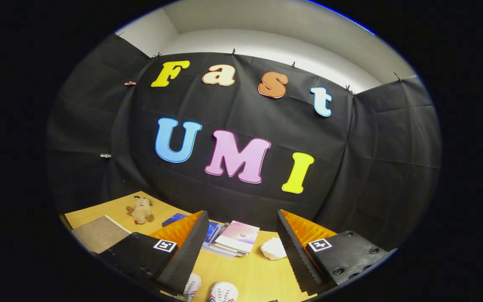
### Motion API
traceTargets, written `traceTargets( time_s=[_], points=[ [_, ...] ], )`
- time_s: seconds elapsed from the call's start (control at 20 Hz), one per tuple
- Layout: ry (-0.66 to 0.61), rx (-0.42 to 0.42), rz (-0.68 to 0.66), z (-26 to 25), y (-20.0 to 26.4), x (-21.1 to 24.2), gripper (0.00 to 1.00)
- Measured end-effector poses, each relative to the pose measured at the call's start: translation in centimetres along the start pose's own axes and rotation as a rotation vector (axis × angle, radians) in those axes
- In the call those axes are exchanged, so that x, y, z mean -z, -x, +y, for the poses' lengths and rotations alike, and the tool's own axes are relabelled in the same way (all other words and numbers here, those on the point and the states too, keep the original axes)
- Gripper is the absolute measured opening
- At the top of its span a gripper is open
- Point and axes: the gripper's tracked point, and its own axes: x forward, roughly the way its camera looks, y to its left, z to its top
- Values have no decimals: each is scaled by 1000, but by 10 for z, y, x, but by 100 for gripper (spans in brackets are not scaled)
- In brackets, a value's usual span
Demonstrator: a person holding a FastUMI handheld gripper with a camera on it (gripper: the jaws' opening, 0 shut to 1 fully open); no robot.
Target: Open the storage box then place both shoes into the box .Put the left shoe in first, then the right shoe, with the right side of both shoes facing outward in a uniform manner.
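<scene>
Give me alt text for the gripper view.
The gripper is open with nothing between its fingers, above a wooden table. Two shoes lie below the fingers; books, a white wad and a plush toy lie beyond.

This is a staged recording booth, not a lived-in room: black cloth point(241, 167) is clipped up as walls around a wooden counter point(254, 272). A stuffed toy point(141, 210), stacked books point(233, 239) and a board point(99, 234) lie along the counter's far edge like props.

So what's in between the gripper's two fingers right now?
In the gripper view, the open gripper holds nothing. Between its fingers lie bare tabletop and the toes of two white shoes. Beyond sit a stack of books and crumpled white paper.
</scene>
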Motion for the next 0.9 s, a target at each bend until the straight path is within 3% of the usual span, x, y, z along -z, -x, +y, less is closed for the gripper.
traceTargets(
  time_s=[0.3,0.65,0.9],
  points=[
    [-177,-228,118,51,-5,33,97],
    [-402,-617,234,135,10,75,99],
    [-722,-830,464,186,32,124,98]
  ],
)
